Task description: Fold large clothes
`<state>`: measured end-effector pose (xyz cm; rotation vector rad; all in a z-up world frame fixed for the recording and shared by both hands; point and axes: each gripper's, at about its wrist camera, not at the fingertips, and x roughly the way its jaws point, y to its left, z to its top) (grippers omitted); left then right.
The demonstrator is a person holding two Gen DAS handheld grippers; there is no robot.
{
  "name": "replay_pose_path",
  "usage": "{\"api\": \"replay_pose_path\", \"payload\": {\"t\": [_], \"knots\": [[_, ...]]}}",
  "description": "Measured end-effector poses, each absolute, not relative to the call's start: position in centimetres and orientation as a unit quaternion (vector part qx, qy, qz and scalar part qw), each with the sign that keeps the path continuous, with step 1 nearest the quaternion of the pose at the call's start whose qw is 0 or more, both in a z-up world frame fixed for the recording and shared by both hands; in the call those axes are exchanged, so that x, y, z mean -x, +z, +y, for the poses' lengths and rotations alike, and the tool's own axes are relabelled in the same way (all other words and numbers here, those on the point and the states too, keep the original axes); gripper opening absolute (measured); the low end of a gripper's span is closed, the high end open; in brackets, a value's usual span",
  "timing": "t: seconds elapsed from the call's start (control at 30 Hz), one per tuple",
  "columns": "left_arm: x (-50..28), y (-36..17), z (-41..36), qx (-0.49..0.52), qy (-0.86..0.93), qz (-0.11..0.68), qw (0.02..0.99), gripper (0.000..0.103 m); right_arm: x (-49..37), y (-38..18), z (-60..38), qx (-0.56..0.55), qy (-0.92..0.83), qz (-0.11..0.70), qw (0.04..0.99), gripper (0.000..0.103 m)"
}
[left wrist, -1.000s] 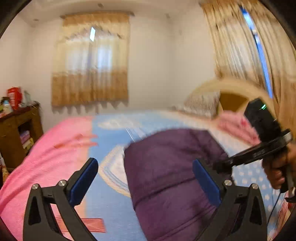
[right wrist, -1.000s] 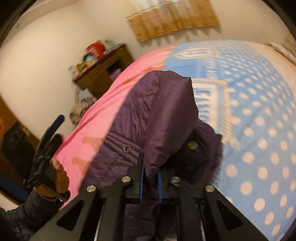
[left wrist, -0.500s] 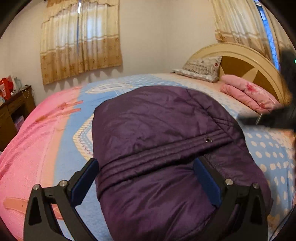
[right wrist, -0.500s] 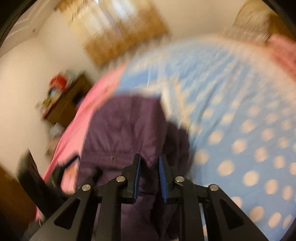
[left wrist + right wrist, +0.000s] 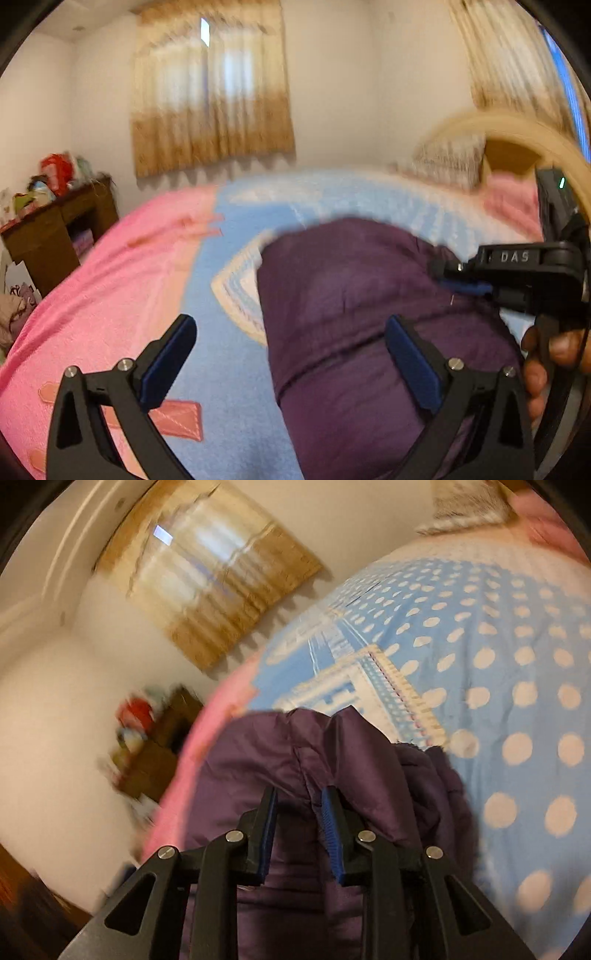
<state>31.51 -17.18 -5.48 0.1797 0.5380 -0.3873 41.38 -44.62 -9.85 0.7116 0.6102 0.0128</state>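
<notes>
Your work surface is a bed (image 5: pixel 236 280), its cover pink on one side and blue with white dots on the other. The purple jacket (image 5: pixel 354 302) lies bunched on the blue part, close to you. A curtained window (image 5: pixel 210 99) sits on the far wall, a cluttered brown cabinet (image 5: pixel 55 232) stands by the pink edge, and the headboard (image 5: pixel 517 140) closes the far right. Your left tool (image 5: pixel 291 358) stands wide apart, holding nothing. Your right tool (image 5: pixel 299 830) is opening, jacket fabric between its pads.
</notes>
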Motion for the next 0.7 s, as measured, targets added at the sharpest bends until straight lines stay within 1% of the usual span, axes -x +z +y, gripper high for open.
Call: {"api": "replay_pose_path", "payload": {"t": [0.07,0.23,0.43,0.7], "knots": [[-31.9,-6.1,-17.8,-0.085,-0.192,0.262,0.942,0.103,-41.8,-10.6,-44.9,-0.336,0.012,0.3,0.893,0.026],[-33.1,-7.3,-18.6,-0.092,-0.204,0.296,0.928,0.103,-42.7,-12.1,-44.5,-0.318,0.006,0.316,0.894,0.025],[-33.7,-8.2,-18.2,-0.068,-0.212,0.325,0.919,0.103,-43.7,-12.3,-43.1,-0.277,-0.012,0.349,0.895,0.025],[-33.8,-8.5,-18.1,-0.058,-0.22,0.335,0.915,0.103,-44.0,-12.4,-42.9,-0.267,-0.015,0.356,0.895,0.025]]}}
